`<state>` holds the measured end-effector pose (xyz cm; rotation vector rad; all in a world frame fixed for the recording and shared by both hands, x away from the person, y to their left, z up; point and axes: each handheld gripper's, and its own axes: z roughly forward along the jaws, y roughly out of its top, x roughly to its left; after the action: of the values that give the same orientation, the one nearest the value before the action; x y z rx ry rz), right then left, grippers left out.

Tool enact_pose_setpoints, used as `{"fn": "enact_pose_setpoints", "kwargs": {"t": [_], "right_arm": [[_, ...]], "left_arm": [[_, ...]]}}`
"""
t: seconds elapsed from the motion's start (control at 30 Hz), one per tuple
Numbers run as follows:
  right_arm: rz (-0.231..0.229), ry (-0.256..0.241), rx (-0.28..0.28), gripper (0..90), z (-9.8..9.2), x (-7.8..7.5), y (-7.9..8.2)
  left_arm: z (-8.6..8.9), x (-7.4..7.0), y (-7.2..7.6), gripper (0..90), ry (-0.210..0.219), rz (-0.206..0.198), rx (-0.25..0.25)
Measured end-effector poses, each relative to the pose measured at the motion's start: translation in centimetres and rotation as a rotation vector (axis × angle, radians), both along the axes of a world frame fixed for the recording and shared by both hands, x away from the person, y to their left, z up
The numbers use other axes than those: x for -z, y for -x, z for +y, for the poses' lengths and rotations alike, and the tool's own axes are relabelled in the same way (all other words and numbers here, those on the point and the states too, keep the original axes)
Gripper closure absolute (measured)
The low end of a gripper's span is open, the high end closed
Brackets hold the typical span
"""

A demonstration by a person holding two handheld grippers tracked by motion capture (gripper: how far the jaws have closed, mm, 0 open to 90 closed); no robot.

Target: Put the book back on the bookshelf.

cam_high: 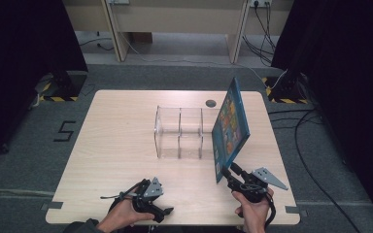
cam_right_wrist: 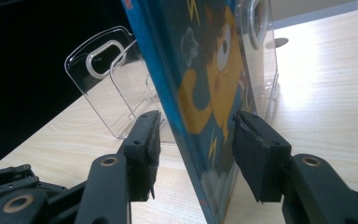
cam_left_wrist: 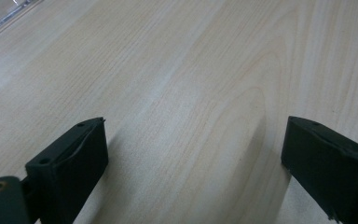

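The book (cam_high: 230, 127) is off the counter (cam_high: 116, 141), tilted beside the clear rack's (cam_high: 179, 132) right end, with the right gripper (cam_high: 229, 173) holding its lower corner, so slotting it in remains, while the left gripper (cam_high: 161, 210) rests wide open and empty.

Blue book (cam_high: 230, 127) with orange cartoon cover; pale wood table (cam_high: 121, 141).

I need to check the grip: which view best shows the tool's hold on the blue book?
The right gripper view: the blue book stands between the right tool jaws, close up. The high view shows it small, beside the clear rack.
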<state>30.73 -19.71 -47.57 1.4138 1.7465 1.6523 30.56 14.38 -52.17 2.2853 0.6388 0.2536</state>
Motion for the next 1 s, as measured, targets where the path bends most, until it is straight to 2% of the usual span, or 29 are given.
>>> {"fn": "enact_pose_setpoints", "kwargs": {"t": [0.2,0.33,0.47,0.67,1.0], "right_arm": [[-0.017,0.011,0.001,50.0,-0.8,-0.4,0.3],[-0.033,0.037,0.006,48.0,-1.4,-0.6,0.8],[-0.041,0.025,-0.002,47.0,-1.7,-0.8,1.0],[-0.058,0.037,-0.003,46.7,-2.4,-1.1,1.6],[-0.078,0.054,0.031,45.4,-3.8,-1.5,2.1]], "left_arm": [[0.0,0.0,0.0,6.1,0.000,0.000,0.000],[0.0,0.0,0.0,6.1,0.000,0.000,-0.001],[0.0,0.0,0.0,6.1,0.001,-0.001,0.000],[0.0,0.0,0.0,6.1,0.001,0.001,-0.001],[0.0,0.0,0.0,6.1,0.001,0.000,-0.001]]}}
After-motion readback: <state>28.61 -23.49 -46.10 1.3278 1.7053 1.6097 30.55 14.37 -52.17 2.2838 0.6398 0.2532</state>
